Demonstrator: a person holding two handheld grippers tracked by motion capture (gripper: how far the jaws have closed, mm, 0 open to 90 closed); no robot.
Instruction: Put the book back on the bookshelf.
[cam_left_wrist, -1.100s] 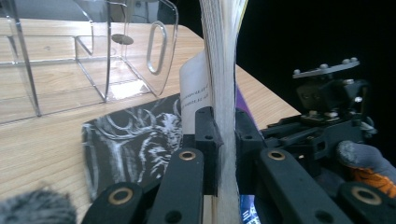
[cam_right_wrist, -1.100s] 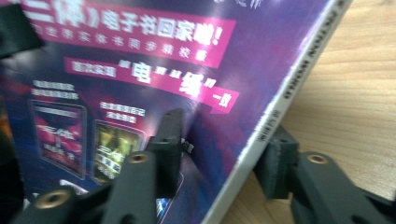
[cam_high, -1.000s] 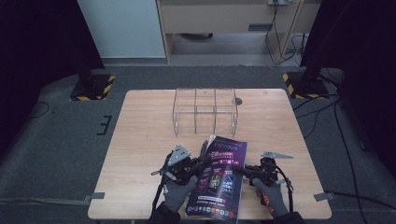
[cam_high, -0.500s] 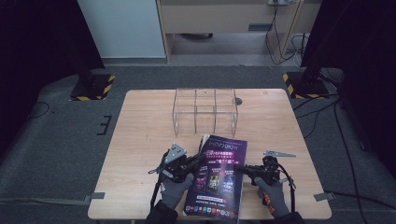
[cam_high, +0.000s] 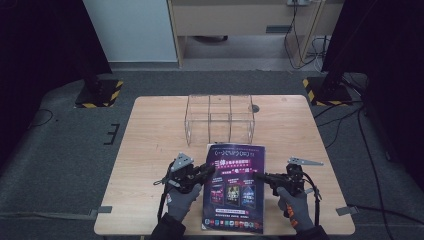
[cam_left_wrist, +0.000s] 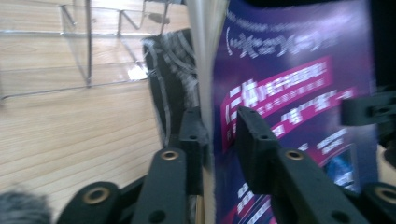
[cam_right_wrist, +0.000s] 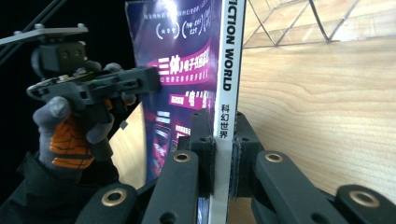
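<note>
**magazine held by two edges**

the right gripper (cam_right_wrist: 219, 135) is clenched on the magazine (cam_right_wrist: 182, 60). in the right gripper view, its two black fingers (cam_right_wrist: 201, 140) press from both sides on the white spine, which rises straight up between them. the purple cover falls away to the left of the fingers, and the bare table (cam_right_wrist: 327, 107) lies to their right.

the left gripper (cam_left_wrist: 217, 135) grasps the opposite, open edge. in the blurred left gripper view, one finger (cam_left_wrist: 191, 135) lies against the pale page edge. the other (cam_left_wrist: 252, 140) sits on the cover side, and a thin strip of purple shows between it and the edge.

from above, the magazine (cam_high: 234, 190) spans the gap between the two sets of fingertips. the left gripper (cam_high: 207, 171) is at its left edge and the right gripper (cam_high: 260, 176) at its right. its far end points ahead of the fingers, just short of the clear box (cam_high: 220, 117). its near end reaches back between the two gloved hands to the table (cam_high: 150, 150) edge.
</note>
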